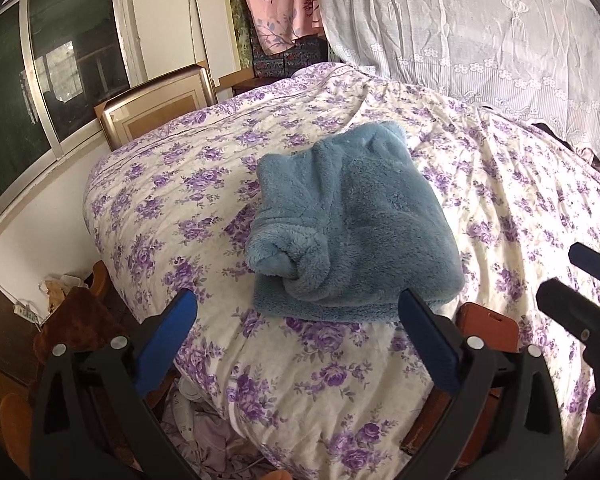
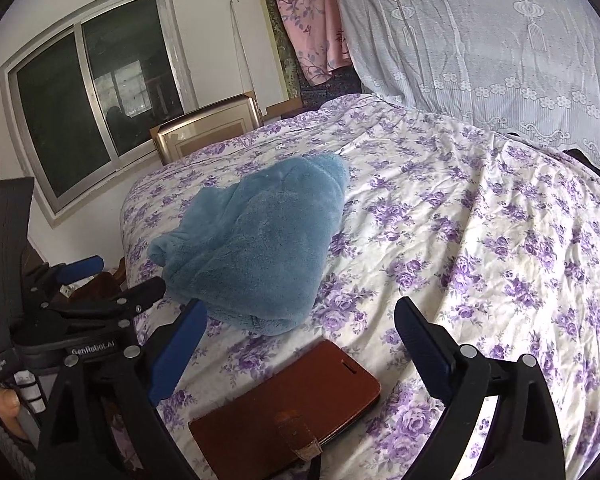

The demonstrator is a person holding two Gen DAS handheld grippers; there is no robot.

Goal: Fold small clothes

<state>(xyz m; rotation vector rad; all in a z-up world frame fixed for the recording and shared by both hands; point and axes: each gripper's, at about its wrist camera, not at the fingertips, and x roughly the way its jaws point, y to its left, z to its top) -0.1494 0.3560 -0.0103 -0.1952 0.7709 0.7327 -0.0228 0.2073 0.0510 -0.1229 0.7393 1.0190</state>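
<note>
Blue fleece garment (image 1: pixel 352 220) sits folded mid-bed on the floral quilt (image 1: pixel 500 184); left gripper (image 1: pixel 300 320) and right gripper (image 2: pixel 300 324) both gape wide, holding nothing; risk: loose rolled cuff springs open, or a jaw snags the brown phone case (image 2: pixel 292 396).

Both wrist views angled down, close over the bed (image 1: pixel 300 380), sharing the blue garment (image 1: pixel 352 220).
</note>
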